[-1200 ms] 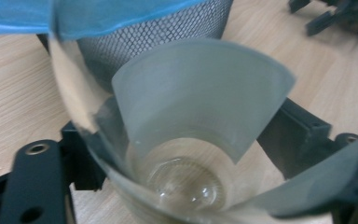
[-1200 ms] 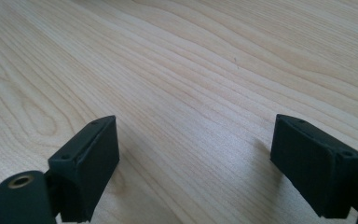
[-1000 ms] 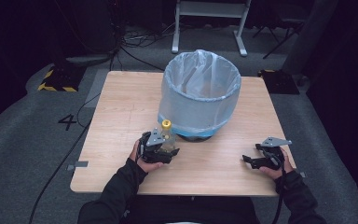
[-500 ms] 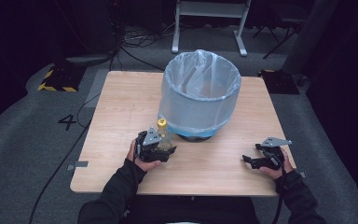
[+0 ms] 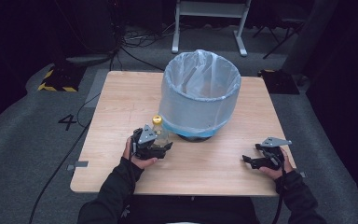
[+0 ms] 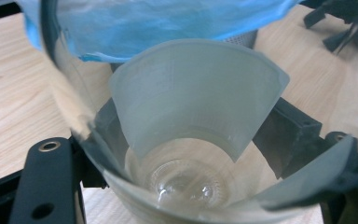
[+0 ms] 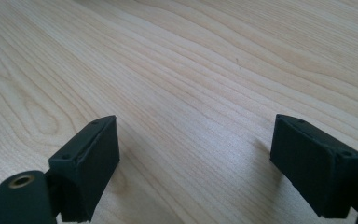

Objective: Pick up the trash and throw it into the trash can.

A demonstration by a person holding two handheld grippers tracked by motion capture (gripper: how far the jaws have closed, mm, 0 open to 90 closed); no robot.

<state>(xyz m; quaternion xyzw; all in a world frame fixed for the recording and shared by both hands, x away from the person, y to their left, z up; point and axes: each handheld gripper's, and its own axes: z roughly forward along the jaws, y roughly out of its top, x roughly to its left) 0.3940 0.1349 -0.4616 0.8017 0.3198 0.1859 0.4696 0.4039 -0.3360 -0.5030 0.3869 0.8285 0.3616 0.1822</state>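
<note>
Broadly, the pale square wooden table [image 5: 121, 102] stands on grey carpet, with bare board along its left side and across its near right part. At the middle, toward the far edge, sits the round waste bin lined with a translucent light-blue plastic bag [image 5: 199, 95], whose rim stays well inside the table's far and right edges. Just beside the bin's near-left foot, the left gripper [image 5: 154, 145] is clamped on a small clear plastic bottle with a yellow cap [image 5: 158, 133], which stands roughly upright with the cap rising above the jaws; in the left gripper view the clear plastic bottle [image 6: 186, 140] sits between the black jaws with the blue liner close behind it. Near the front right corner, well apart from the bin, the right gripper [image 5: 256, 161] rests low over the board close to the right edge, its jaws spread wide with bare wood grain between them.
</note>
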